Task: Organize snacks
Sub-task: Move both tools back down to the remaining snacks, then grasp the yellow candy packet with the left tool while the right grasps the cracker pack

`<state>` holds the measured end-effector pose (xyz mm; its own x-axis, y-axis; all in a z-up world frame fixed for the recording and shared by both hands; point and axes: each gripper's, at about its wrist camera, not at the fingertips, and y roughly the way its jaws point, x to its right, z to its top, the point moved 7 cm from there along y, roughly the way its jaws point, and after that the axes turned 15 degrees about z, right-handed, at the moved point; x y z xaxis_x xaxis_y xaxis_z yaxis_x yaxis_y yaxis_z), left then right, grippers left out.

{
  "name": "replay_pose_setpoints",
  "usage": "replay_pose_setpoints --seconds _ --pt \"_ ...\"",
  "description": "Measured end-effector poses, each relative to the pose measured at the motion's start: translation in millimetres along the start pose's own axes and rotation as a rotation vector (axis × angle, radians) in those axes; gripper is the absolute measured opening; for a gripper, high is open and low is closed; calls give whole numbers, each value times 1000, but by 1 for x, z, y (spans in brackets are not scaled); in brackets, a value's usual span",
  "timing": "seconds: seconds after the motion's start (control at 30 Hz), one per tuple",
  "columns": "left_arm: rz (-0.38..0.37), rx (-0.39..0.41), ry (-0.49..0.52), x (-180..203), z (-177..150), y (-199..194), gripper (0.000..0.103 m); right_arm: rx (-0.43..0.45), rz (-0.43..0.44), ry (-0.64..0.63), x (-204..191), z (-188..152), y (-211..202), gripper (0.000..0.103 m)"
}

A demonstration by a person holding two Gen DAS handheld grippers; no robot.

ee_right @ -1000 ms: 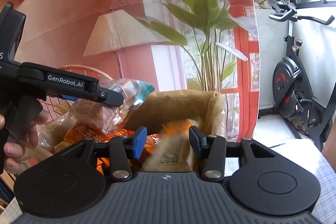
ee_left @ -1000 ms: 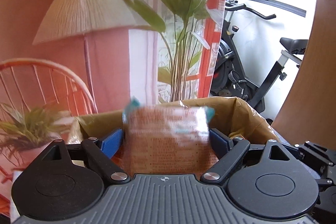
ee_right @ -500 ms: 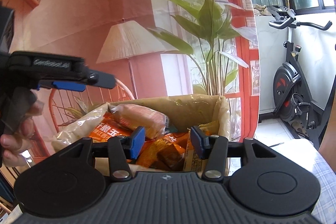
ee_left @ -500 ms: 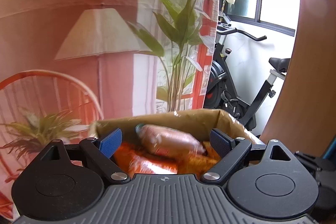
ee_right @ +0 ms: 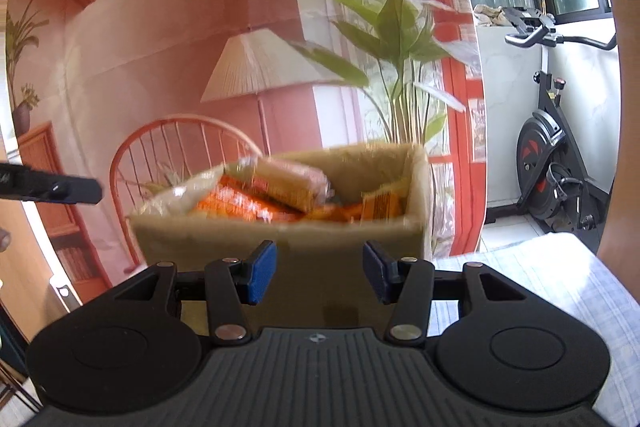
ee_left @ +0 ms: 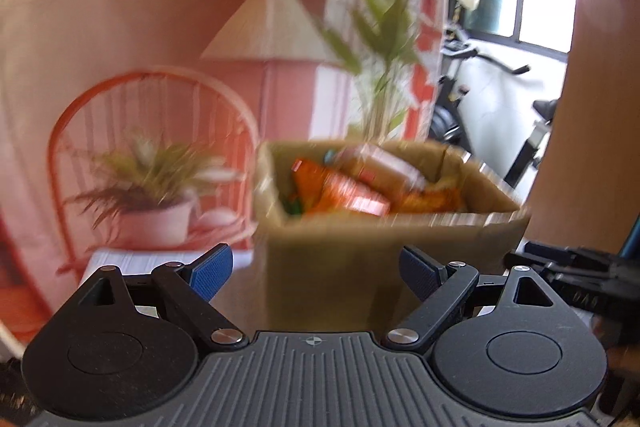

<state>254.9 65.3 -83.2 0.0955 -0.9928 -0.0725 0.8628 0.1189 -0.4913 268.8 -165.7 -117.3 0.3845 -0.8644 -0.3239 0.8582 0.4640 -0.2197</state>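
A brown cardboard box [ee_left: 360, 247] stands ahead, also in the right wrist view [ee_right: 304, 239]. It holds several snack packs: orange bags [ee_left: 344, 195] [ee_right: 244, 205] and a clear-wrapped brownish pack [ee_left: 380, 163] [ee_right: 292, 181] lying on top. My left gripper [ee_left: 316, 273] is open and empty, in front of the box. My right gripper [ee_right: 320, 273] is open and empty, also in front of the box. The left gripper's body [ee_right: 48, 185] shows at the left edge of the right wrist view.
A printed backdrop [ee_right: 248, 67] with a lamp, chair and plant hangs behind the box. An exercise bike [ee_right: 560, 155] stands at the right by the window. A checked cloth [ee_right: 560, 275] covers the surface at the right.
My left gripper opened and dropped the clear-wrapped pack into the box. Both grippers then drew back from the box, which now looks farther away.
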Motion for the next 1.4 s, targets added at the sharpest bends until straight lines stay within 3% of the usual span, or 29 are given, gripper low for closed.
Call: replay_pose_setpoints --seconds 0.33,0.6,0.83,1.03,1.2,1.33,1.4 --pt "103 -196 -67 -18 -117 13 89 -119 -12 69 0 -74 3 52" --pt "98 -329 -52 -10 -178 19 86 -202 -12 93 -3 -116 5 52" --pt "72 -396 -11 7 -205 19 82 -254 -8 123 -3 -139 5 52" --pt "61 -433 -9 15 -216 23 66 -273 -5 142 0 -146 6 52" --pt "77 -411 3 16 -219 23 62 -289 2 145 -3 -152 9 52" --pt "98 -391 22 13 -218 23 42 -306 8 148 -6 -157 13 52" --pt "91 -387 17 11 -217 23 41 -315 10 148 -7 -158 15 52"
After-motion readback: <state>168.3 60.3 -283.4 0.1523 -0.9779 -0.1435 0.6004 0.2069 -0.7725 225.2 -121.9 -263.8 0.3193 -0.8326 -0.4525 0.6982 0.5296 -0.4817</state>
